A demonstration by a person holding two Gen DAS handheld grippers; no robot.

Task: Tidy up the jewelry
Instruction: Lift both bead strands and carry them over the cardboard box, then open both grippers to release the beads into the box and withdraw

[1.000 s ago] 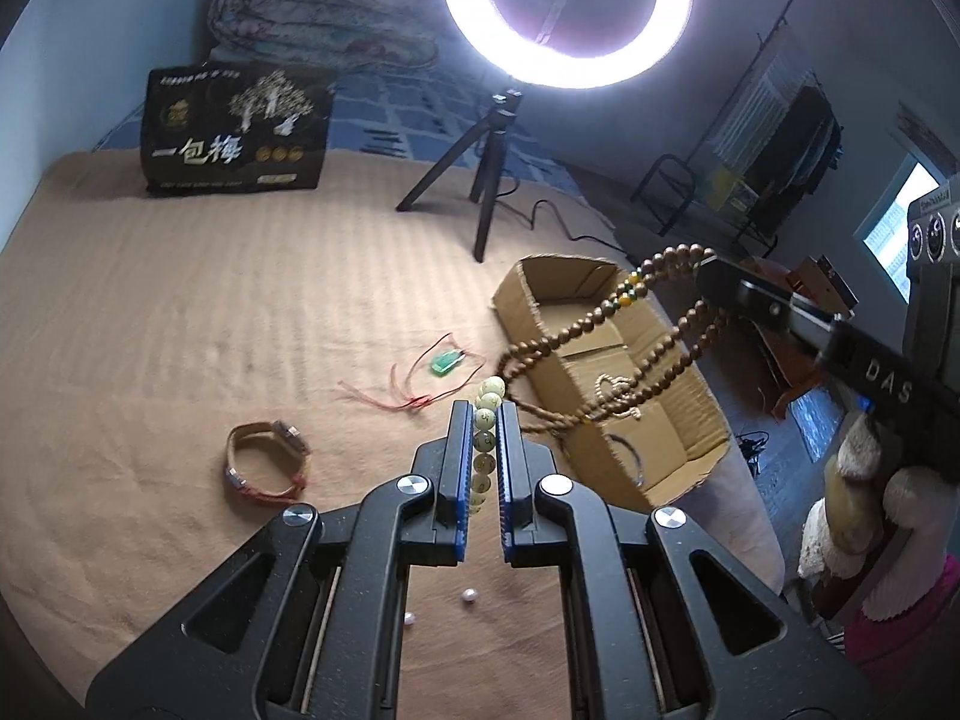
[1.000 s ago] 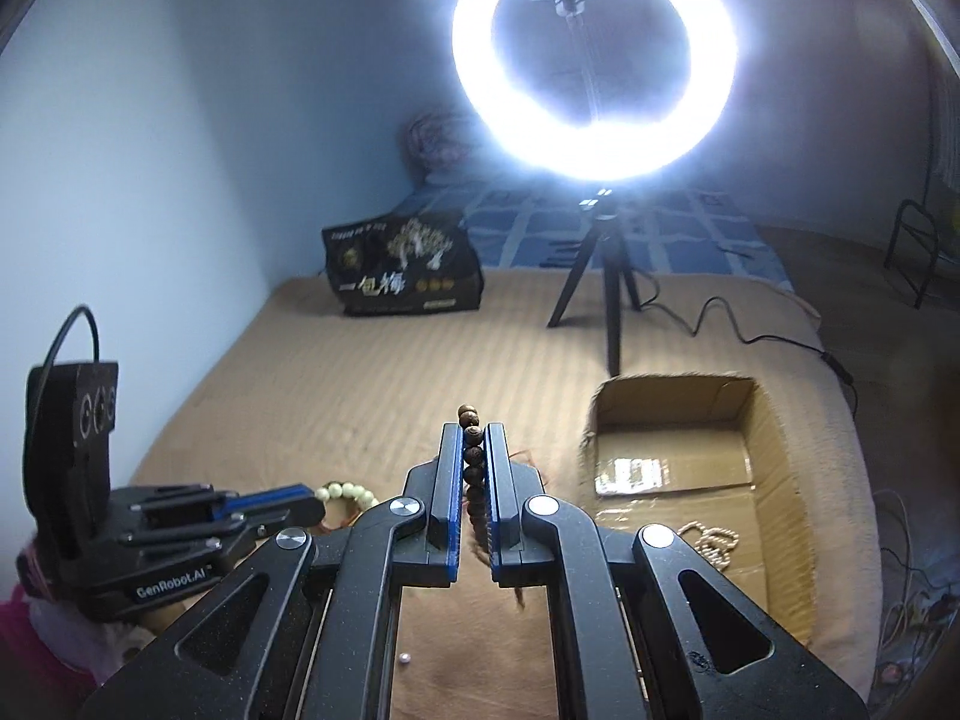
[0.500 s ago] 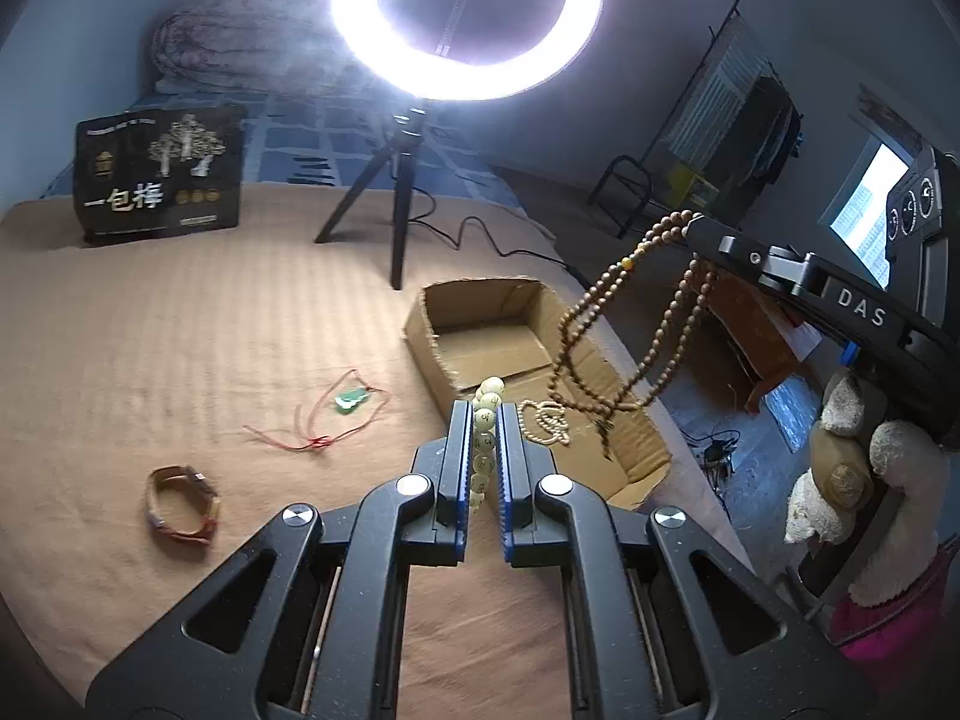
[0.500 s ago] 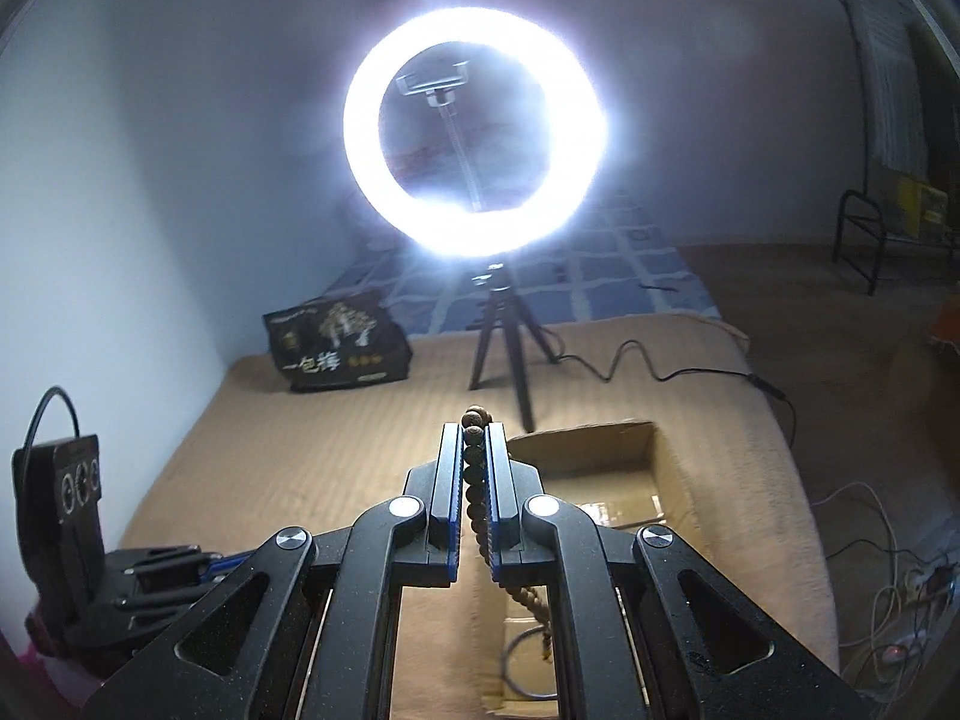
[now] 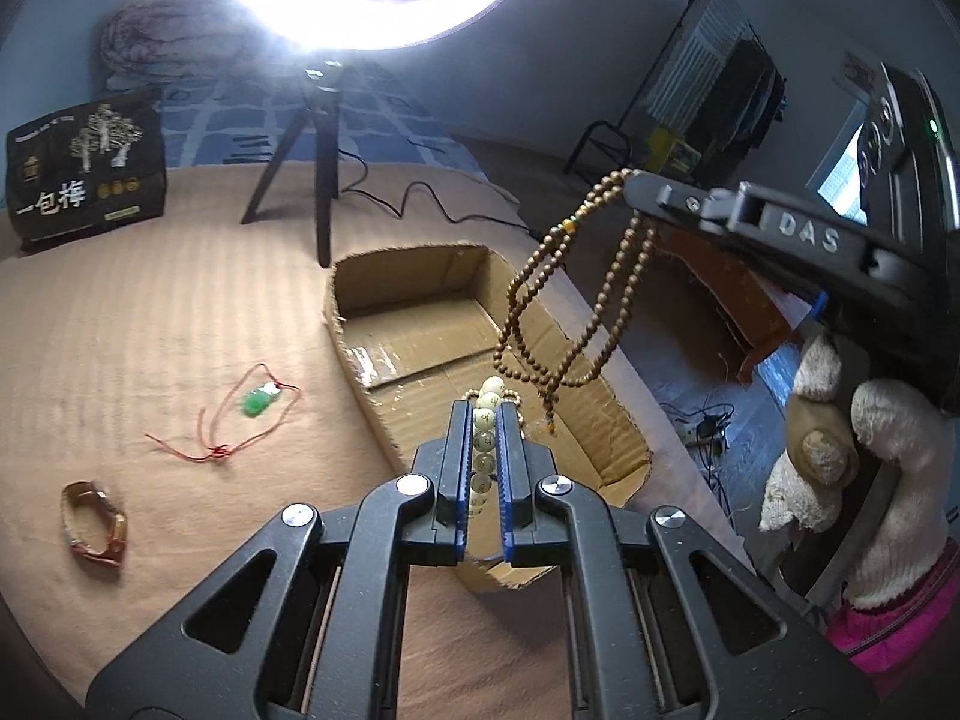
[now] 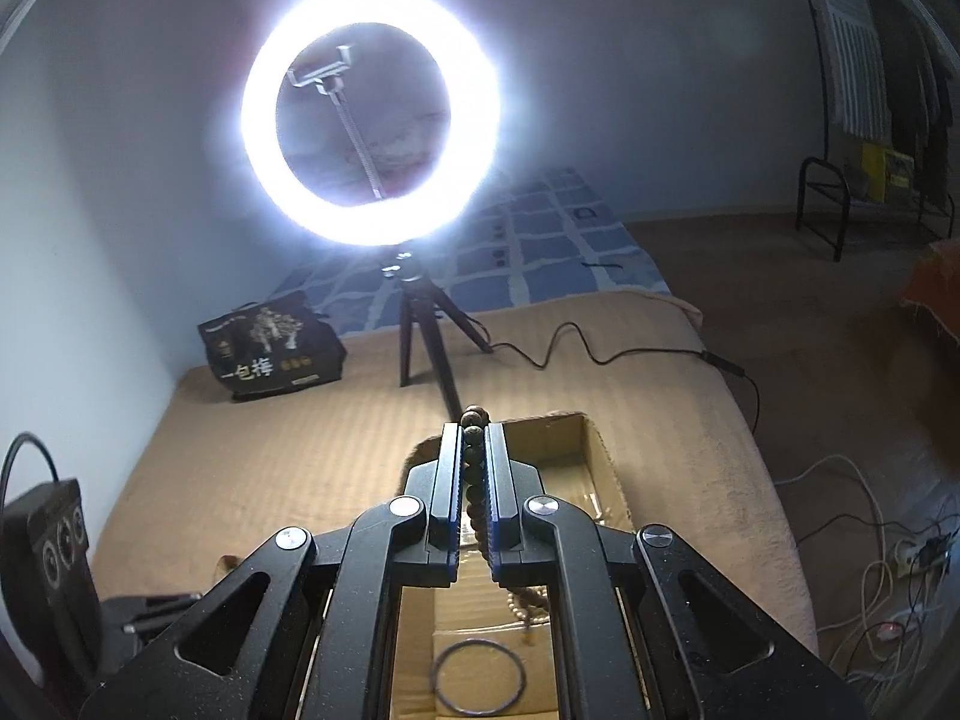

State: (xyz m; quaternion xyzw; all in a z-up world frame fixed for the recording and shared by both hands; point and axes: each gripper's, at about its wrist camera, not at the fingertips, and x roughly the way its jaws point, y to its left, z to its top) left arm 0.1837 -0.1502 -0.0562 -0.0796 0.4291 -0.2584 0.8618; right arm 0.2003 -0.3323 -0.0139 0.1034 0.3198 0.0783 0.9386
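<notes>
Cardboard formed the open box (image 5: 540, 324) on the tan bedspread (image 5: 150, 324). Above it, the left gripper (image 5: 485, 420) was clamped on a pale bead bracelet (image 5: 487, 414), and the right gripper (image 6: 474, 438) pinched a brown bead strand (image 5: 564, 300) whose loops dangled over the box. 1 dark ring (image 6: 479, 677) lay inside.

brown bead necklace (image 5: 561, 312) dangles looped over the open cardboard box (image 5: 606, 414) (pale bead bracelet (image 5: 485, 420) pinched alongside).
</notes>
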